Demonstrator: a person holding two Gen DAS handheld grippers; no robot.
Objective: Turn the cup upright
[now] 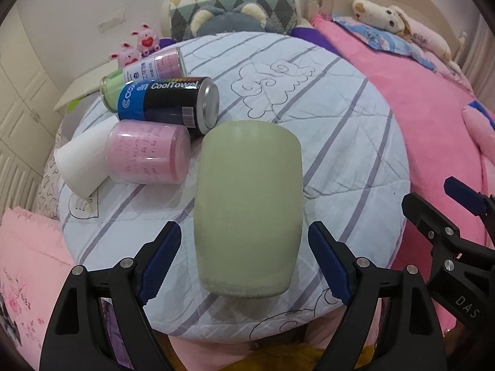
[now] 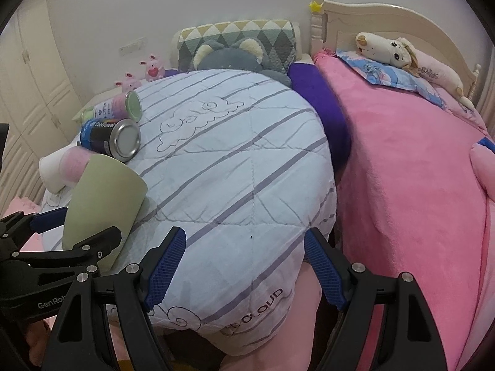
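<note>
A pale green cup lies on its side on the striped white quilt, one end toward me and the other pointing away. My left gripper is open, its blue pads on either side of the cup's near end, not touching it. In the right wrist view the same cup lies at the left with the left gripper around it. My right gripper is open and empty over the quilt's near edge; it also shows in the left wrist view.
Beyond the cup to the left lie a pink cup, a white cup, a black-and-blue CoolTowel can and a labelled green-and-pink bottle. A pink blanket, pillows and plush toys lie to the right and behind.
</note>
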